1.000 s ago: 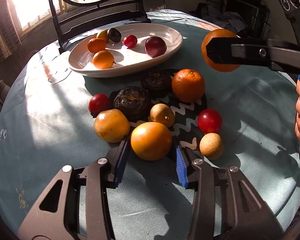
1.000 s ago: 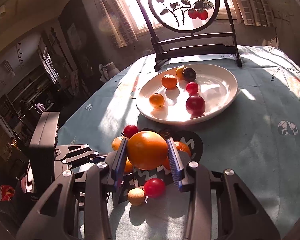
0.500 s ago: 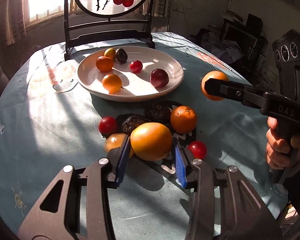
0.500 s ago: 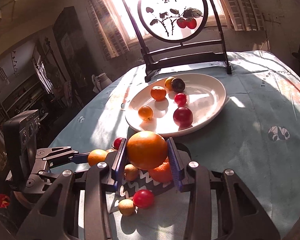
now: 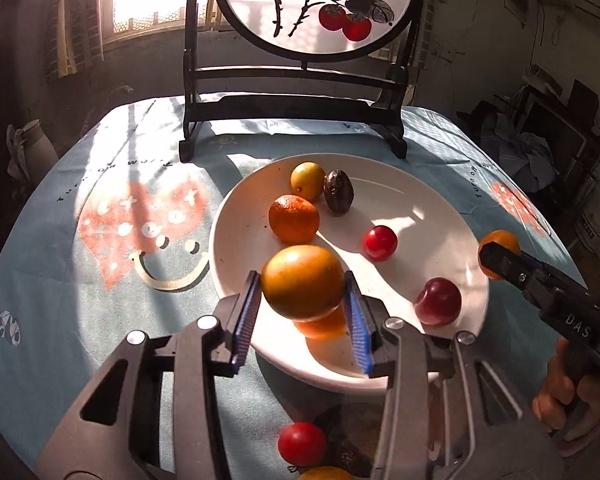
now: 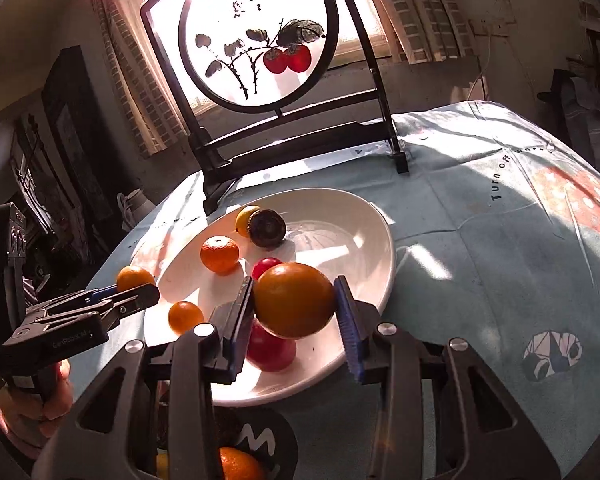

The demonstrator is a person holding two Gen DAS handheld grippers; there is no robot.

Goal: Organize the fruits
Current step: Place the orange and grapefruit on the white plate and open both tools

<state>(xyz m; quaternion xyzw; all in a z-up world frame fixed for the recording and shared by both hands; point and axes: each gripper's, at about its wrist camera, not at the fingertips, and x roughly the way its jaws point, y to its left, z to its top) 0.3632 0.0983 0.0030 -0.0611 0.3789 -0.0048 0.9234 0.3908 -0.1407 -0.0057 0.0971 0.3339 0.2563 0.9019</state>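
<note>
Gripping 1 orange in left gripper jaws | right gripper jaws clamp another orange | both above plate

Left gripper fills the lower centre of its frame, jaws clamped on an orange. Right gripper, lower centre, likewise grips an orange.

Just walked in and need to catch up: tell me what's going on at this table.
A person is sorting fruit with two handheld grippers. The left gripper grips a large round orange fruit over the near edge of the white oval plate. The right gripper carries a similar large orange over the same plate, which already holds six smaller fruits. A red cherry tomato waits on the blue tablecloth.
</note>
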